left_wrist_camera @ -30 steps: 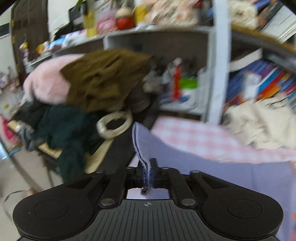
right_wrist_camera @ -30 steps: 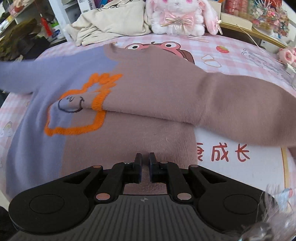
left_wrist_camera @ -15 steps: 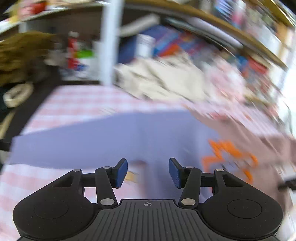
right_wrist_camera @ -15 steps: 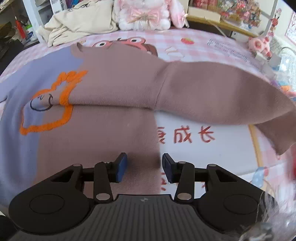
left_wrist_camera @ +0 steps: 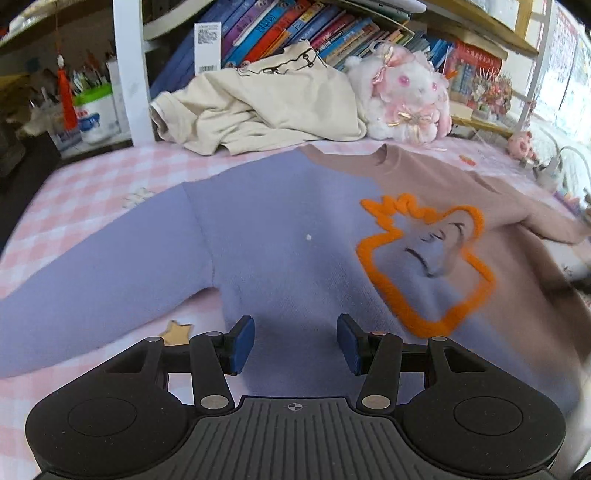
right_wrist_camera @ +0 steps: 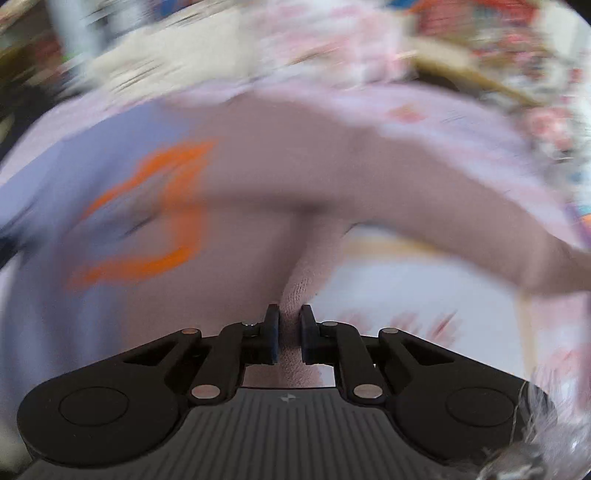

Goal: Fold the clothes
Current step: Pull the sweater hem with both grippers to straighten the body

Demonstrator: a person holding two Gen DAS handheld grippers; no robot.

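A sweater (left_wrist_camera: 280,236), half lilac and half brown with an orange-outlined figure on the chest, lies spread on a pink checked cloth. Its lilac sleeve (left_wrist_camera: 92,273) stretches to the left. My left gripper (left_wrist_camera: 295,343) hovers open over the lilac hem with nothing between its blue pads. In the blurred right wrist view, my right gripper (right_wrist_camera: 288,332) is shut on a pinch of the sweater's (right_wrist_camera: 258,177) brown hem, which rises into a ridge between the fingers. The brown sleeve (right_wrist_camera: 424,206) trails off to the right.
A crumpled cream garment (left_wrist_camera: 258,107) and a white-and-pink plush rabbit (left_wrist_camera: 406,99) sit at the back against a bookshelf (left_wrist_camera: 295,33). A white shelf post (left_wrist_camera: 131,70) and a tub of pens (left_wrist_camera: 94,114) stand at back left. The table edge drops off at left.
My left gripper let go of the lilac sleeve cuff, opened and swung right over the sweater's body. My right gripper opened, then shut on the brown hem and is moving fast.
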